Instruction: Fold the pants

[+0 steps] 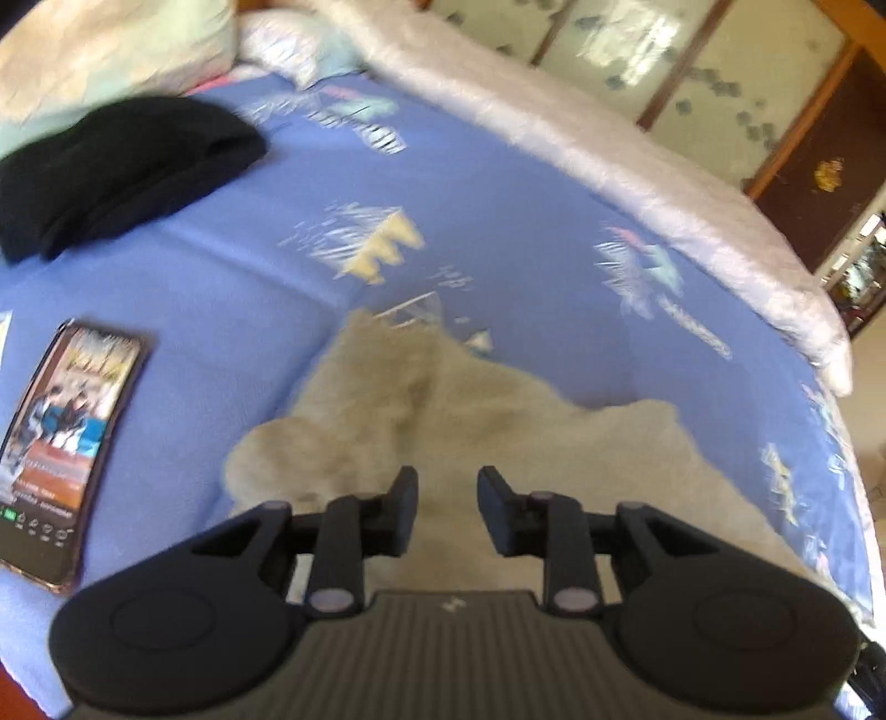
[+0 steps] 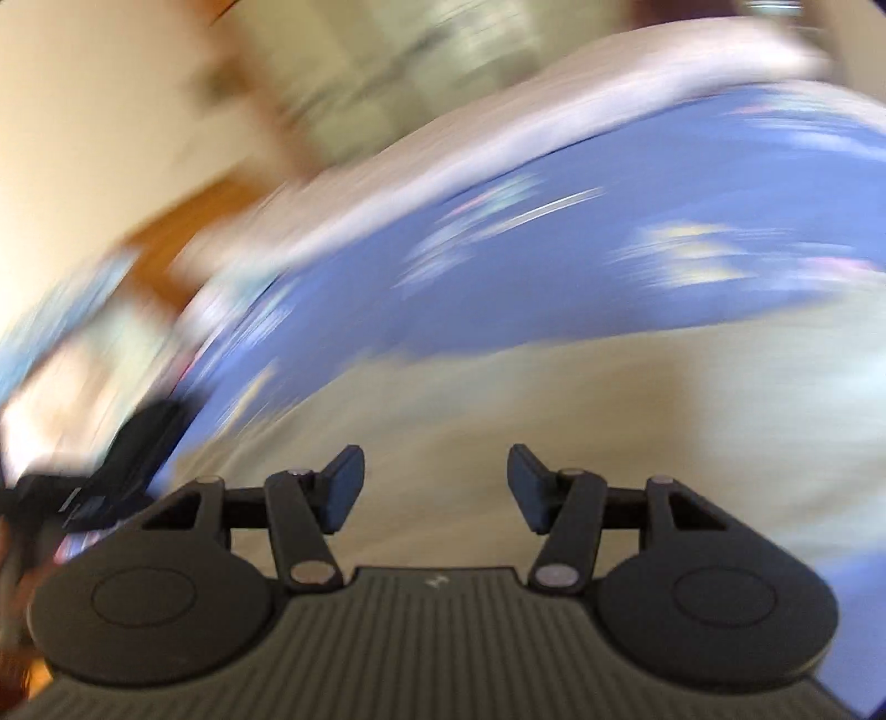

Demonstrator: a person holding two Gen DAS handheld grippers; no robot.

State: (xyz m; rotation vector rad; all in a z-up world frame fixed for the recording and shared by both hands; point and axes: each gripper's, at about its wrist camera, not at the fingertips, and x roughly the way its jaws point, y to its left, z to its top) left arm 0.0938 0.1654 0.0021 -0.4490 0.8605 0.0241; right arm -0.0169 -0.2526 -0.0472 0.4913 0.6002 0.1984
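Beige pants lie crumpled on the blue patterned bed sheet. My left gripper hovers just above their near part, its jaws open by a narrow gap with nothing between them. The right wrist view is badly blurred. There the pants show as a wide beige sweep below my right gripper, which stands open with nothing between its fingers.
A black folded garment lies at the far left of the bed. A phone with a lit screen rests at the left edge. Pillows lie at the head. A pale quilt runs along the far side, before a wardrobe.
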